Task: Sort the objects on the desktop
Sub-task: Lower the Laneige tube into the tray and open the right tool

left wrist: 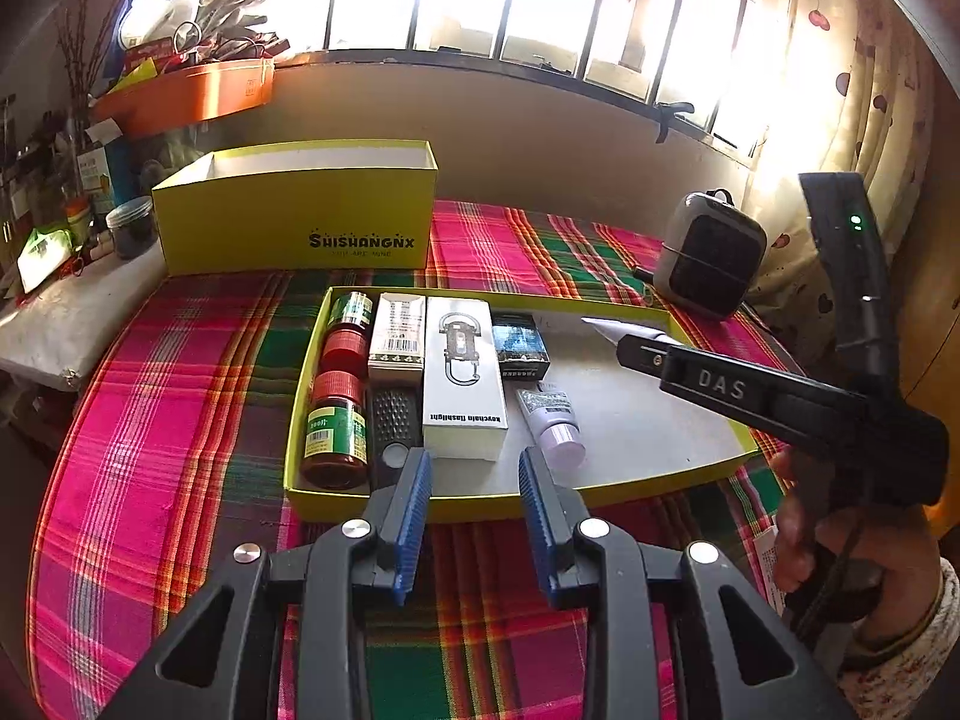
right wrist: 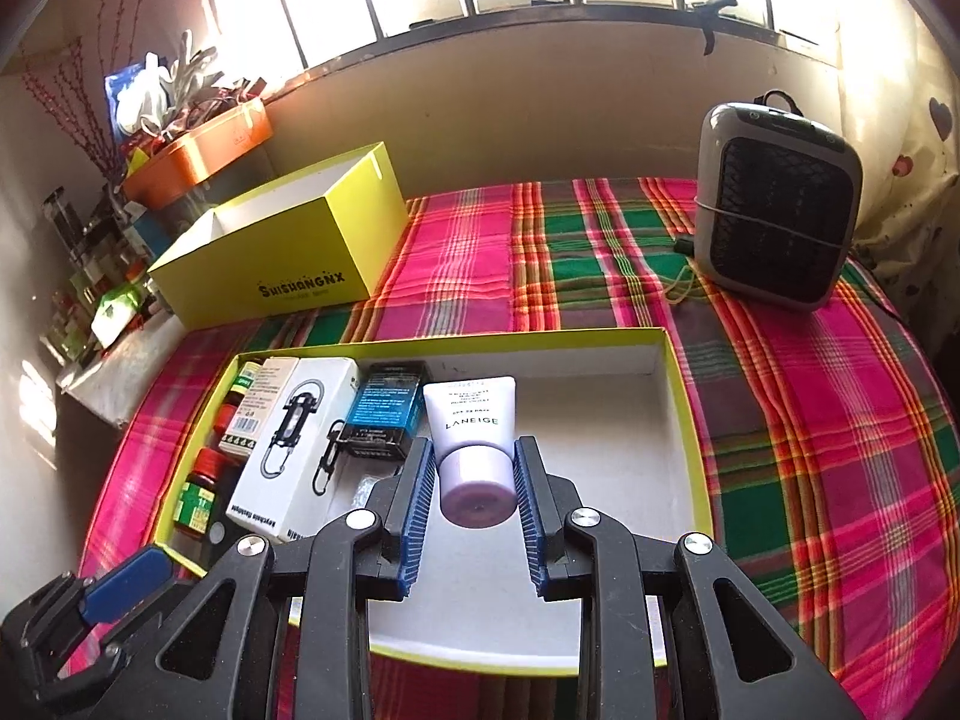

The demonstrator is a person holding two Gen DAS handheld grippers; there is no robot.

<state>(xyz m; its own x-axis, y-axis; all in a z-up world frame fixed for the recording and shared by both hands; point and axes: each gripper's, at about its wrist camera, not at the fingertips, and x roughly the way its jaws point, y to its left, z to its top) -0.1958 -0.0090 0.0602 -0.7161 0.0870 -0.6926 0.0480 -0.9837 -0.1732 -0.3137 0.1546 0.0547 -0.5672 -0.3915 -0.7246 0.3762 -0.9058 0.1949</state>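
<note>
Clutter fills the upper left of both views, around an orange bin [right wrist: 204, 147], with the deep yellow box [right wrist: 288, 252] just below it on your plaid cloth [right wrist: 810, 420]. At centre sits the shallow yellow tray [right wrist: 684, 420] — two red-capped jars [left wrist: 336, 396] stacked at its left edge, then the white flashlight box [left wrist: 462, 384] and a small dark blue box [right wrist: 384, 414]. Your left gripper [left wrist: 474, 522] hovers at the tray's near rim, jaws released, nothing between them. Your right gripper [right wrist: 474, 510] clasps the lilac Laneige tube [right wrist: 474, 450] by its cap, over the tray's bare floor. At upper right stands a grey heater [right wrist: 780, 204].
</note>
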